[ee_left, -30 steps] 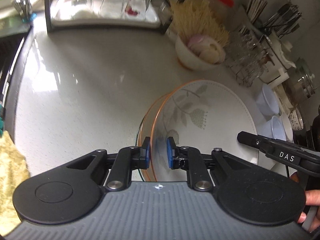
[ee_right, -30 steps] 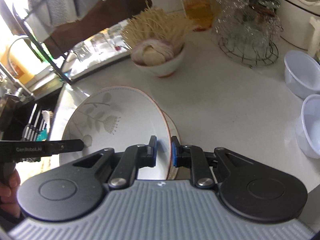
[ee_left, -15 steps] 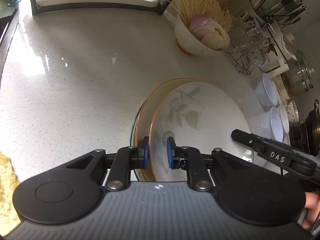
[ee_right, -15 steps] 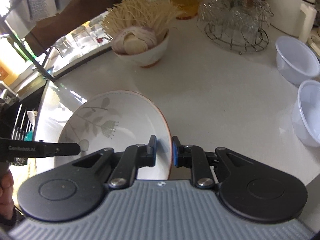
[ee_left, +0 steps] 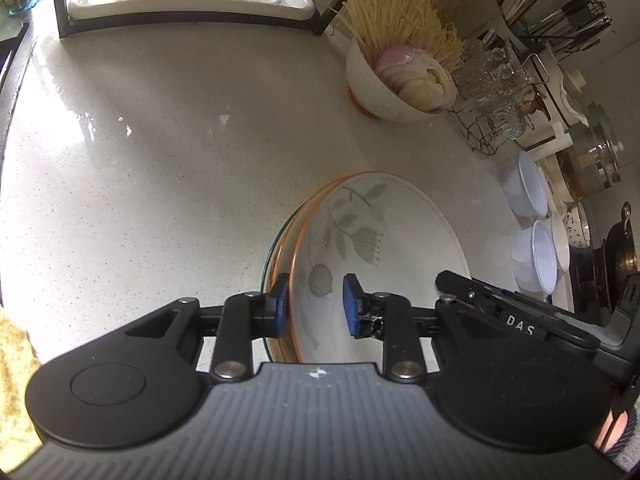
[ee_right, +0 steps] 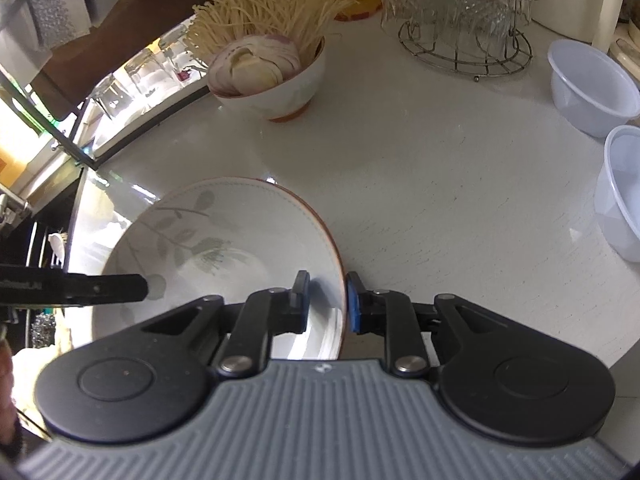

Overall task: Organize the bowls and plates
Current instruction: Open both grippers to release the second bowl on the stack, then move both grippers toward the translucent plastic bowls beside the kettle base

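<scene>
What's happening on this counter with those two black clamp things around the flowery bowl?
A person holds a two-finger gripper in each hand, one on either side of a leaf-patterned bowl that sits nested on similar dishes on the white counter. The left gripper and right gripper each straddle the rim, and both are opening, letting go. A bowl of noodles and onion stands behind, untouched.

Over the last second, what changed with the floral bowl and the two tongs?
Both tongs are opening: the left tongs and right tongs were clamped on opposite rims of the floral bowl and now stand spread, rim between them, left pads clear. The bowl has settled into the bowl beneath. The onion bowl and counter are unchanged.
</scene>
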`<state>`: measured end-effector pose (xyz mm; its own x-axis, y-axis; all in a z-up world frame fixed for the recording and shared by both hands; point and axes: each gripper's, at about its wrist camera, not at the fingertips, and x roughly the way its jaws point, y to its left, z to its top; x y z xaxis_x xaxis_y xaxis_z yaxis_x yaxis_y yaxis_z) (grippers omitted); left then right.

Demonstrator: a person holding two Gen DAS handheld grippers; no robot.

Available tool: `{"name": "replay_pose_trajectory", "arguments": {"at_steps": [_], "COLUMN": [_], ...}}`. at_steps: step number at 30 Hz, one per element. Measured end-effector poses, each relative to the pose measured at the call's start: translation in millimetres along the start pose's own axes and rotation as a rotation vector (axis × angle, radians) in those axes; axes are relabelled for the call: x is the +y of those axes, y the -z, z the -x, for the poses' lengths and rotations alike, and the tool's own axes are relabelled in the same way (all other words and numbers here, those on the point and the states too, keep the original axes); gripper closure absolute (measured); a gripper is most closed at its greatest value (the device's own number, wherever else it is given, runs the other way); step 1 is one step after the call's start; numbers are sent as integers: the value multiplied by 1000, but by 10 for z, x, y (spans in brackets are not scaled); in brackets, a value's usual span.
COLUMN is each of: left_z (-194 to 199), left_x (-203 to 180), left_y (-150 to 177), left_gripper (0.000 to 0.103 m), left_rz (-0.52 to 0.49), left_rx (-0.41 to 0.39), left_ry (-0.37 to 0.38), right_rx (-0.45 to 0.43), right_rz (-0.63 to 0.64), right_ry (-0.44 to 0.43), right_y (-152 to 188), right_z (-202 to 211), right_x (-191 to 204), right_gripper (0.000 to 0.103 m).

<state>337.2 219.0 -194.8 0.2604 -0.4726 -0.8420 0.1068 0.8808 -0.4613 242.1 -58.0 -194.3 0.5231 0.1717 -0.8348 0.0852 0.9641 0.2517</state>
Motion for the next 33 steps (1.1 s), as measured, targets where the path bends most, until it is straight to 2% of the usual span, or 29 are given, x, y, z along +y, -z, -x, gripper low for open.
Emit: {"name": "replay_pose_trajectory", "arguments": {"at_steps": [9, 12, 16, 19, 24, 33], "left_z": [139, 189, 217, 275, 452, 921], "left_x": [76, 62, 82, 70, -29, -423], "left_y": [-27, -6, 23, 22, 5, -80], "left_gripper": [72, 66, 66, 66, 66, 66], "left_rz": [29, -6, -24, -37, -71, -143], "left_rx": [34, 40, 35, 3, -70, -218], "left_ry": [27, 21, 12, -6, -17, -4], "right_rx": [-2, -7, -7, -4, -54, -209], "right_rz": [-31, -42, -42, -44, -52, -19], "right_ry": [-14, -21, -14, -7, 9, -27], "right_y": [-13, -4, -15, -33, -72, -250], "right_z": [-3, -3, -11, -9, 160, 853], "right_x": [-29, -34, -16, -7, 14, 200], "right_gripper": [80, 79, 78, 78, 79, 79]}}
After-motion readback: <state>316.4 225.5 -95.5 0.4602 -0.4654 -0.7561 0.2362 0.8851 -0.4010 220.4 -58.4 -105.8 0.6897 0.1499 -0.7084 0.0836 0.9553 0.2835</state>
